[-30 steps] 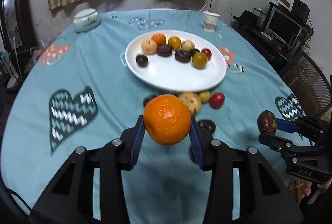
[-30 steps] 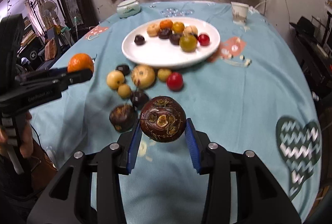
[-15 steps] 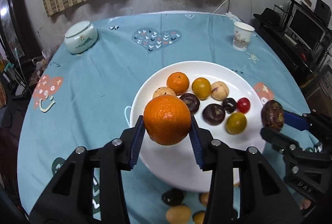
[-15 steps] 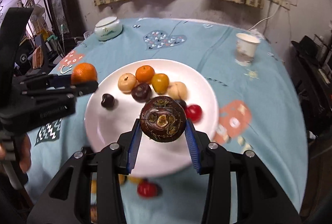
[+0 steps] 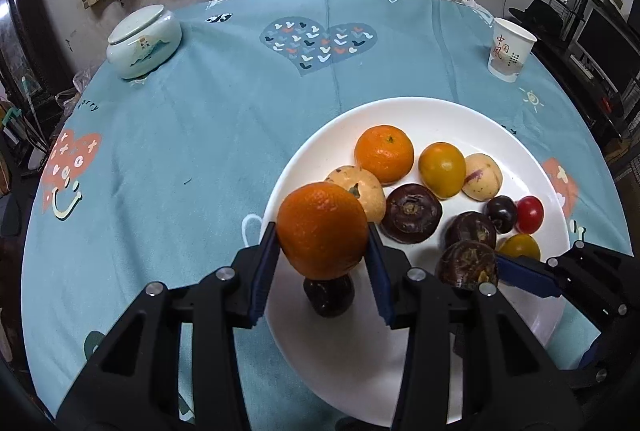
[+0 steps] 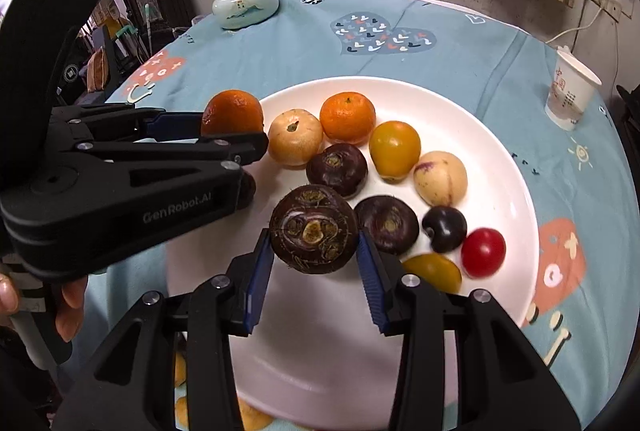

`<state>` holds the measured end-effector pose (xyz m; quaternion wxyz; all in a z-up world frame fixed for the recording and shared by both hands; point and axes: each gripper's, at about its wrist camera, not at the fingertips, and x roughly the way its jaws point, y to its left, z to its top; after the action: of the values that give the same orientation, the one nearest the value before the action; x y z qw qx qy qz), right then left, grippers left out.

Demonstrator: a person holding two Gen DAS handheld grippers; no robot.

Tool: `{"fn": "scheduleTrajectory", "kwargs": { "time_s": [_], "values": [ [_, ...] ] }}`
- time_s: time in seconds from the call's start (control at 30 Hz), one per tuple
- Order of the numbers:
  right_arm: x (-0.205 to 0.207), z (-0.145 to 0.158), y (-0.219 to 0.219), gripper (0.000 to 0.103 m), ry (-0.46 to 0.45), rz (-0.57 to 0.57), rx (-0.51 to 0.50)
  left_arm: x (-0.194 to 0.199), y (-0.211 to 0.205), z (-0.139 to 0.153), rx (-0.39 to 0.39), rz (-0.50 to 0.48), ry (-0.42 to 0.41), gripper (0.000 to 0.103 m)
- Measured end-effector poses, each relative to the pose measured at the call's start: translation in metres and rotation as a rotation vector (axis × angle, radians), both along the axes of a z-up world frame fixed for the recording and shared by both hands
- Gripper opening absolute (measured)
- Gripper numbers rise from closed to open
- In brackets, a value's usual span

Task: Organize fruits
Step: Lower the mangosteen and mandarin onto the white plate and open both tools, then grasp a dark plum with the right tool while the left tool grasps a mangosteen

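Over on the far left, well beyond the tongs, a pale lidded jar (image 5: 144,41) sits on the teal tablecloth (image 5: 200,135). Next comes the left gripper (image 5: 322,255), and its blue pads are clamped on a big orange (image 5: 322,230), held up over the left edge of the white plate (image 5: 420,119). Directly under that orange, a small dark fruit (image 5: 329,297) lies on the plate between the gripper's arms. Just ahead of the left tongs sit a tan speckled fruit (image 5: 362,187) and a smaller tangerine (image 5: 384,153), touching each other. To the right of those, a dark brown round fruit (image 5: 411,219) and a yellow fruit (image 5: 442,170) with a pale cream one (image 5: 482,176) beside it.

Now the right gripper (image 6: 314,257): its jaws are pressed tight on a dark brown, rough-skinned fruit (image 6: 314,229), carried above the middle of the plate. Just off its right finger lies another dark brown fruit (image 6: 387,225), then a dark plum (image 6: 444,229) and a red tomato-like fruit (image 6: 483,252), with a second yellow fruit (image 6: 433,272) nearest the right finger's outer side. Far right, well apart from both tongs, stands a paper cup (image 6: 570,97).
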<state>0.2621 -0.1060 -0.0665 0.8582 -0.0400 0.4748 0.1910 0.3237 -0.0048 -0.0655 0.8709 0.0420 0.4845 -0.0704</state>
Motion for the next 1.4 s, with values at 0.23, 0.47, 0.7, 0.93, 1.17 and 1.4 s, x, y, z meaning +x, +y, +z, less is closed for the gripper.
{"fn": "scheduleTrajectory", "kwargs": {
  "time_s": [0.23, 0.47, 0.7, 0.93, 1.17, 1.4],
  "values": [
    [-0.002, 0.009, 0.003, 0.062, -0.102, -0.013, -0.077, -0.003, 0.006, 0.018, -0.005, 0.029, -0.035, 0.060],
    [-0.073, 0.049, -0.034, 0.062, -0.120, -0.052, -0.041, -0.100, 0.027, 0.063, -0.042, 0.037, -0.179, 0.089],
    [-0.192, 0.042, -0.059, 0.069, -0.149, -0.201, -0.034, -0.221, 0.027, 0.034, -0.084, 0.026, -0.212, 0.093],
    [-0.239, 0.021, -0.069, 0.069, -0.086, -0.255, 0.014, -0.269, 0.020, 0.018, -0.035, 0.005, -0.203, 0.093],
    [-0.252, 0.023, -0.060, 0.069, -0.109, -0.232, 0.006, -0.287, 0.030, 0.021, -0.042, 0.025, -0.220, 0.093],
    [-0.228, 0.009, -0.033, 0.068, -0.114, -0.134, 0.043, -0.293, 0.044, 0.016, -0.017, 0.055, -0.229, 0.093]
  ]
}}
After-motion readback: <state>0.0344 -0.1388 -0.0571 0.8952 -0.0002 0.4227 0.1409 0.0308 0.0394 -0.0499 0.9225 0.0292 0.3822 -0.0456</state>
